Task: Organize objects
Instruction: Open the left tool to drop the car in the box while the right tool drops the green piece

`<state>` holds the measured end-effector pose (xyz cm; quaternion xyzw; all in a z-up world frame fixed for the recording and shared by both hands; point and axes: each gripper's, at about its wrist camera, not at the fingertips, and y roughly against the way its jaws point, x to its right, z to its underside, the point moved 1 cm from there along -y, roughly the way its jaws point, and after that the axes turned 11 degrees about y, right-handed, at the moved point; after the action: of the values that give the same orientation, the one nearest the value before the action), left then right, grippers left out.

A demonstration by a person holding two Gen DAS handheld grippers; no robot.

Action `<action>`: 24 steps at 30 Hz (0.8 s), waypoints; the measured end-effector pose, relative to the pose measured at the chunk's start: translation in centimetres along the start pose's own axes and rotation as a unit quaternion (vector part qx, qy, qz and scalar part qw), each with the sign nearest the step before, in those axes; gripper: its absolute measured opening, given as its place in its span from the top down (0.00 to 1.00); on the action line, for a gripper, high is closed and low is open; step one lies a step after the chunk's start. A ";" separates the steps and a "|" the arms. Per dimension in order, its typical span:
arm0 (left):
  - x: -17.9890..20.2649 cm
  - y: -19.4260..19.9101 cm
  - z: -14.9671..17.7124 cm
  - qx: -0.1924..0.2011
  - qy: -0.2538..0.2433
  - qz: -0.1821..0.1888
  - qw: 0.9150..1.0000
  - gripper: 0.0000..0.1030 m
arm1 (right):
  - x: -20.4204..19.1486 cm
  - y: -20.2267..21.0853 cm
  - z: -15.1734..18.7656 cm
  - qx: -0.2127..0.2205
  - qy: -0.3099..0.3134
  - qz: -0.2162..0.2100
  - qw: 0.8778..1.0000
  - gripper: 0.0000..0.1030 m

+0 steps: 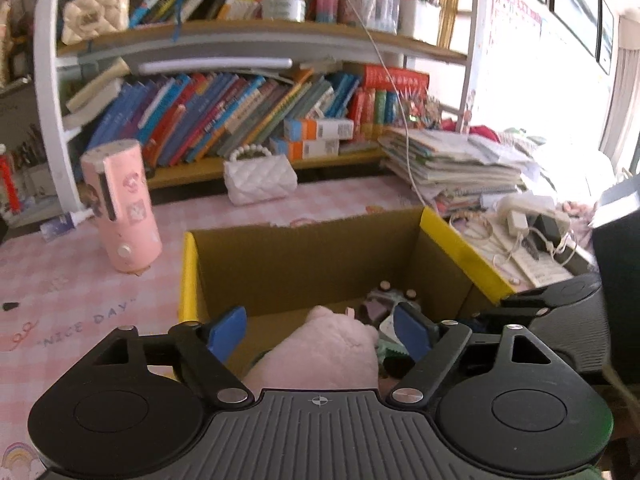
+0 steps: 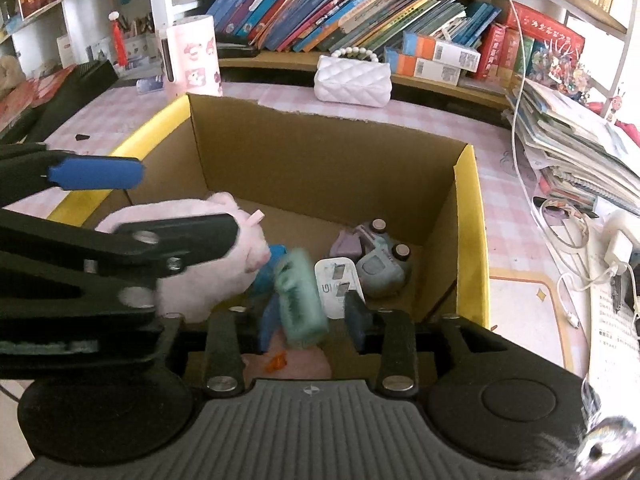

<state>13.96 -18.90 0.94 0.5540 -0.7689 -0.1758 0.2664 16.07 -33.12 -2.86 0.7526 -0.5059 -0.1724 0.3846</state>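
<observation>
Left gripper (image 1: 320, 330), jaws open, straddles the pink plush (image 1: 320, 354) at lower centre, over the cardboard box (image 1: 304, 254); right gripper (image 2: 312, 312), jaws open around a blurred mint object (image 2: 300, 300).

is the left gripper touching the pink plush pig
Apart. The left wrist view shows the left gripper wide open, its blue pads clear of the pink plush pig on both sides, over the cardboard box.

I am working in a home study area, likely a child's. Evidence: shelves (image 1: 248, 36) packed with books (image 1: 208, 116), pen holders (image 1: 420, 16), stacked workbooks (image 1: 452, 160), a pink checked counter (image 1: 60, 288), small quilted handbags (image 2: 353, 80), plush pink toy (image 2: 192, 264).
</observation>
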 end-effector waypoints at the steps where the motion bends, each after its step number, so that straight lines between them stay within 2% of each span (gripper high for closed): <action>1: 0.0 0.5 -0.1 0.006 0.002 -0.003 1.000 0.14 | -0.1 0.0 0.1 0.001 -0.002 0.001 1.000 0.61; 4: -0.3 2.3 -0.1 0.030 0.009 -0.013 0.999 0.08 | -0.4 0.6 0.3 0.011 -0.013 0.000 1.000 0.54; 11: -2.3 6.2 0.4 0.066 0.051 -0.042 0.996 0.05 | -1.2 2.5 0.9 0.037 -0.047 0.015 0.998 0.44; 14: -3.5 7.7 1.0 0.074 0.069 -0.060 0.993 0.03 | -1.7 3.6 1.1 0.051 -0.057 0.033 0.997 0.38; 20: -5.9 9.9 2.3 0.079 0.093 -0.100 0.988 0.03 | -3.2 5.9 1.5 0.080 -0.079 0.070 0.991 0.34; 24: -7.2 11.1 3.0 0.081 0.110 -0.118 0.984 0.03 | -4.5 7.2 1.5 0.090 -0.083 0.078 0.989 0.31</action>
<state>5.48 -8.53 3.23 0.6764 -0.6759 -0.0811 0.2812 8.65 -31.06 1.02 0.7254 -0.6070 -0.1573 0.2838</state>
